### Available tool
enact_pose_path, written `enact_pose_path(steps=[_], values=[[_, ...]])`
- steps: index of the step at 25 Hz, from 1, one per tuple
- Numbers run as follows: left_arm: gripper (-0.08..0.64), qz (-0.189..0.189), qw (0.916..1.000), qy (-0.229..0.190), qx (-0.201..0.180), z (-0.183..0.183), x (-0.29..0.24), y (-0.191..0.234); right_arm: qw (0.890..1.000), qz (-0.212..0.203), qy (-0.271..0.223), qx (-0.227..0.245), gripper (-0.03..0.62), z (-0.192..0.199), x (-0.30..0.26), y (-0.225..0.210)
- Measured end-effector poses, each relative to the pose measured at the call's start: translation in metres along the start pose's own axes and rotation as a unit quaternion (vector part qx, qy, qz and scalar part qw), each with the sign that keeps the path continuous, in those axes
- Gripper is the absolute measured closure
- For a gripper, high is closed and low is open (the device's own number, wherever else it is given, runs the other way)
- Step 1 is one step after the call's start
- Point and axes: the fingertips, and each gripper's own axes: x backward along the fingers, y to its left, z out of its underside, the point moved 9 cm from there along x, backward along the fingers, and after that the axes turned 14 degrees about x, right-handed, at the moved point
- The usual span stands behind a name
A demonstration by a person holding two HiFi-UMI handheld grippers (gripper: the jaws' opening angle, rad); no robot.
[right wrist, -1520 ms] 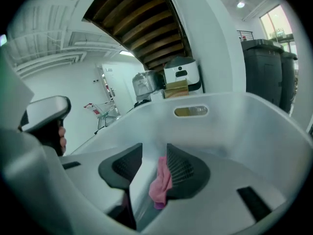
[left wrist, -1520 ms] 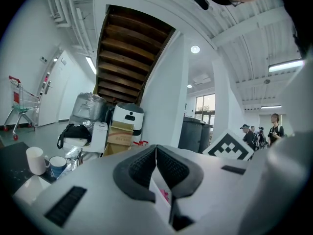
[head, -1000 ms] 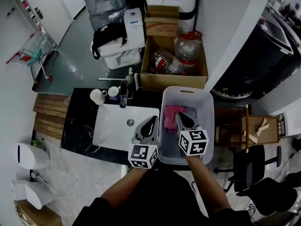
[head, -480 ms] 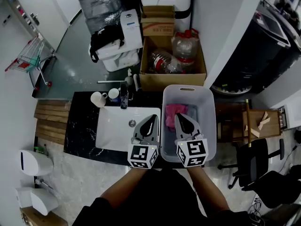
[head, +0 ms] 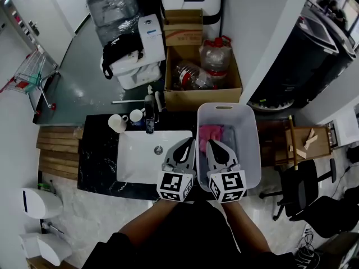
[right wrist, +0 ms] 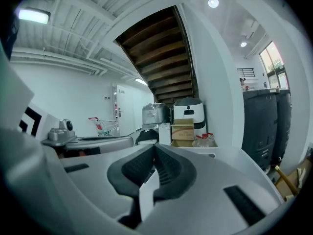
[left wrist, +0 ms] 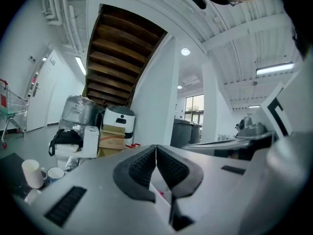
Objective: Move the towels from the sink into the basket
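Over the counter [head: 99, 157], head view: white sink [head: 147, 160] set in the black stone top, pale grey basket [head: 225, 107] just beside it on the right. Pink towel [head: 210, 134] lies bunched inside the basket, toward its far left side. Left tool [head: 189, 142] held above the sink's right edge, close to the basket wall, tips pointing away from the person. Right tool [head: 212, 143] held over the basket's near left part, tips just short of the towel and not touching it as far as can be told. The two tools sit side by side, near each other. Left gripper view: ribbed pads pressed together at the tips, nothing between them; a small sliver of pink shows below. Right gripper view: pads likewise closed tip to tip, nothing gripped. Behind the sink a dark faucet [head: 149, 114], with two white mugs [head: 117, 122] on the counter to its left. Beyond the counter, on the floor, a cardboard box [head: 200, 96] holding plastic bottles [head: 191, 74].
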Motion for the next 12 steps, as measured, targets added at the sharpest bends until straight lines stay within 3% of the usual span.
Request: enact_pose_path(steps=[12], values=[[0.546, 0.034, 0.9994, 0.009, 0.001, -0.0045, -0.0004, 0.0071, 0.999, 0.035, -0.002, 0.007, 0.575, -0.0035, 0.0033, 0.0072]])
